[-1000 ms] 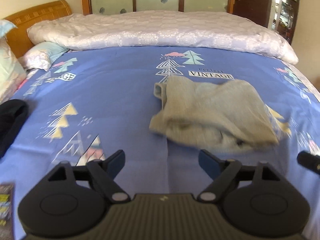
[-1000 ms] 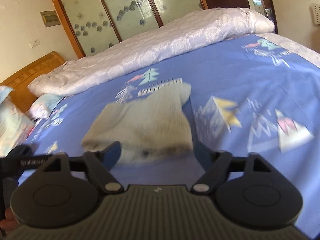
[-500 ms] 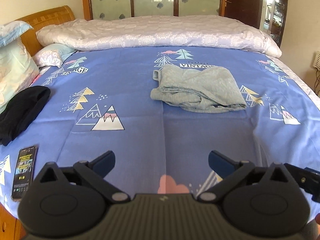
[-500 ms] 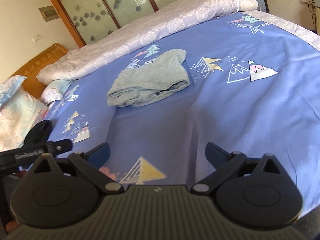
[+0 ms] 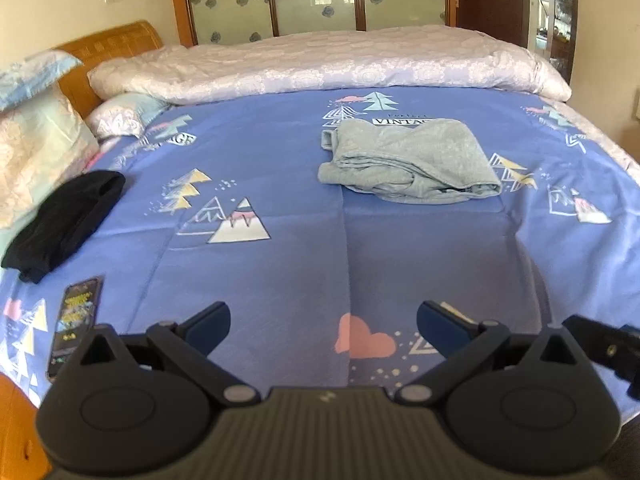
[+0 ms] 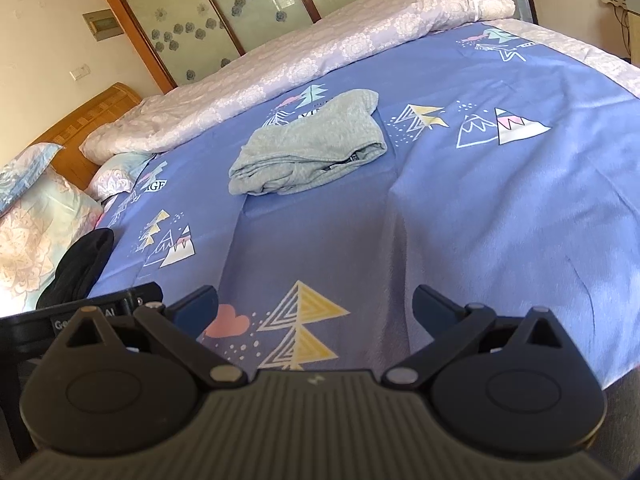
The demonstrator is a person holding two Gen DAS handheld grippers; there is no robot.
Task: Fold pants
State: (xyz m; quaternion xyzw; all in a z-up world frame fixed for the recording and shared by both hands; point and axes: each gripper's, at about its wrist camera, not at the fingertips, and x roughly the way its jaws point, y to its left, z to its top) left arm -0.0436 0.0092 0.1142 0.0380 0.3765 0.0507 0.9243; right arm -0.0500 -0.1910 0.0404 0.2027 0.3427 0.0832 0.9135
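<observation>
The grey pants (image 5: pixel 408 160) lie folded into a compact bundle on the blue patterned bed sheet (image 5: pixel 280 264), toward the far middle of the bed. They also show in the right wrist view (image 6: pixel 312 148). My left gripper (image 5: pixel 323 322) is open and empty, held above the bed's near edge, well short of the pants. My right gripper (image 6: pixel 315 302) is open and empty, also back near the bed's edge, to the right of the left one.
A black garment (image 5: pixel 64 224) lies at the left of the bed. A phone (image 5: pixel 74 320) lies near the front left corner. A rolled white quilt (image 5: pixel 328 60) runs along the far side. Pillows (image 5: pixel 36 144) and a wooden headboard (image 5: pixel 108 44) stand at the left.
Both grippers have pulled back from the folded pants toward the near edge of the bed and opened wider. The pants stay folded where they lay.
</observation>
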